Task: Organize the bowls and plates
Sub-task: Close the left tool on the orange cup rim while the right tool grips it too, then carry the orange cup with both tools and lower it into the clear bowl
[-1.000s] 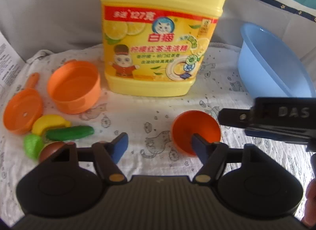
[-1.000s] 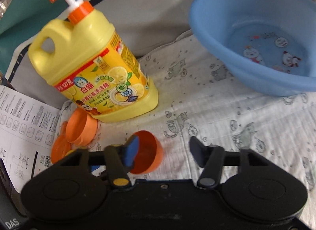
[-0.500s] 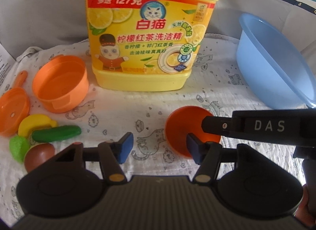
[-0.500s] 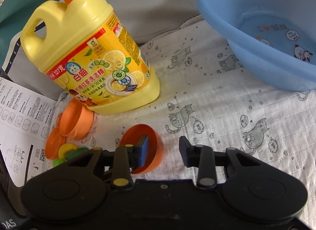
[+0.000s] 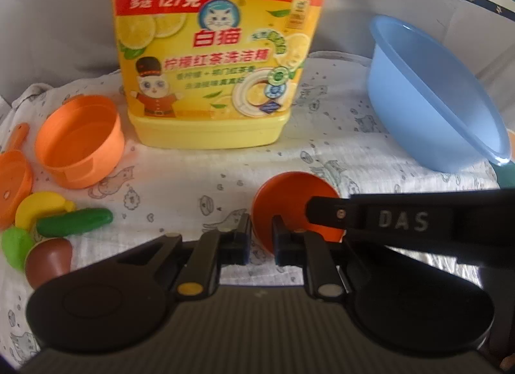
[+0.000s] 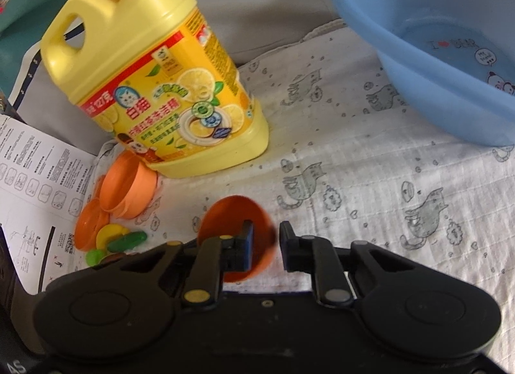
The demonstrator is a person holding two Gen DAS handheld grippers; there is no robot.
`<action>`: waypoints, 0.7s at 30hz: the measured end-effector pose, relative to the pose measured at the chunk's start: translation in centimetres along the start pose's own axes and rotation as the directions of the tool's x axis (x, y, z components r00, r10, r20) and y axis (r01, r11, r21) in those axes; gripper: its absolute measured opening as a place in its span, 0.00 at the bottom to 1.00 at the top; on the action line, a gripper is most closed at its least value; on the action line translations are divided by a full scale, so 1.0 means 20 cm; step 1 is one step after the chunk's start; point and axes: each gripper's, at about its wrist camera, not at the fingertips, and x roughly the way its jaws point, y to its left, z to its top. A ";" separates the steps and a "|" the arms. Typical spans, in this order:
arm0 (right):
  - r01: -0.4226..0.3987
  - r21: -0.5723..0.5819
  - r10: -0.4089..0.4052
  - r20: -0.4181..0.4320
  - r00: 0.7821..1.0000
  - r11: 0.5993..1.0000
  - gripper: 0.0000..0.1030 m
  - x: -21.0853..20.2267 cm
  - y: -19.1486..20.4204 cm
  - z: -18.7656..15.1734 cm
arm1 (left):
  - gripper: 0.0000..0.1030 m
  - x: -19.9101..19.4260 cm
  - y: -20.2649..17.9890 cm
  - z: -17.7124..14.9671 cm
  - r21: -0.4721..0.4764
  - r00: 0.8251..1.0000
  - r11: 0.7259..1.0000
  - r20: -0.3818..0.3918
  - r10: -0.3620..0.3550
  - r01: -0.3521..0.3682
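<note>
A small dark-orange bowl (image 5: pixel 289 194) (image 6: pixel 231 216) lies tipped on the cat-print cloth (image 5: pixel 180 181), and both grippers hold it. My left gripper (image 5: pixel 261 239) is shut on its near left rim. My right gripper (image 6: pixel 265 245) is closing, one finger inside the bowl and one outside, with the wall pinched between the pads. In the left wrist view, the right gripper's finger (image 5: pixel 325 210) reaches in over the bowl from the right. A larger light-orange bowl (image 5: pixel 80 145) (image 6: pixel 128 190) lies on its side at the left.
A yellow detergent bottle (image 5: pixel 219 52) (image 6: pixel 154 84) stands behind the bowls. A blue basin (image 5: pixel 434 107) (image 6: pixel 434 36) sits at the right. At the left lie an orange toy pan (image 5: pixel 13 181), a banana (image 5: pixel 38 206), a cucumber (image 5: pixel 74 221) and a printed sheet (image 6: pixel 32 181).
Both grippers have closed from wide open onto the small orange bowl. The left jaws shifted onto its left rim, and the right gripper's finger slid further over the bowl.
</note>
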 end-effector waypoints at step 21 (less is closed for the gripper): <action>0.000 0.019 0.000 0.013 1.000 1.000 0.14 -0.06 -0.09 -0.06 | 0.12 0.03 -0.05 -0.03 0.029 1.000 1.000 -0.029 0.012 -0.011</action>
